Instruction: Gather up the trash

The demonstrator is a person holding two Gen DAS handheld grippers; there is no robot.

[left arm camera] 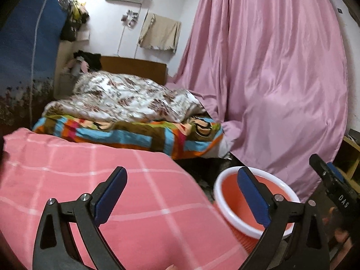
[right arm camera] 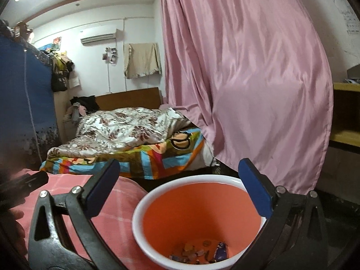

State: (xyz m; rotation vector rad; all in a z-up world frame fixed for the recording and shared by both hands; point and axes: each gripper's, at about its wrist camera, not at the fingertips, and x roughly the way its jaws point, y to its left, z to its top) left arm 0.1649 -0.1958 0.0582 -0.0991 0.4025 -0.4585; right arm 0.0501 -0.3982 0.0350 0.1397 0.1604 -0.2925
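**A:** What do you have on the left wrist view?

**B:** My left gripper [left arm camera: 182, 193] stands spread wide with nothing between its blue pads. Under it and off to its left lies a pink cloth with a white check [left arm camera: 90, 180]. The round orange plastic bin with a white rim [left arm camera: 219, 189] sits low to the right, and my right-hand finger crosses in front of its mouth. Beyond the fingertips is a bed with a striped, many-coloured sheet [left arm camera: 135, 135] and a white floral quilt [left arm camera: 126, 99] heaped on it. A long pink satin curtain [left arm camera: 270, 78] hangs ahead on the right. At the far right edge I see the right gripper [left arm camera: 330, 175], only in part.

**A:** And the right wrist view?

**B:** That claw [right arm camera: 177, 189] is also wide open and empty. The bin [right arm camera: 144, 220] is right below it, between the fingers and a little toward me, its mouth facing up. At the bottom lie small scraps of trash [right arm camera: 198, 252], wrappers I think, though the picture is too soft to be sure. The checked cloth [right arm camera: 117, 213] touches the bin's left side. The curtain [right arm camera: 258, 90] hangs beyond the right finger, the bed [right arm camera: 157, 157] straight ahead past the bin.
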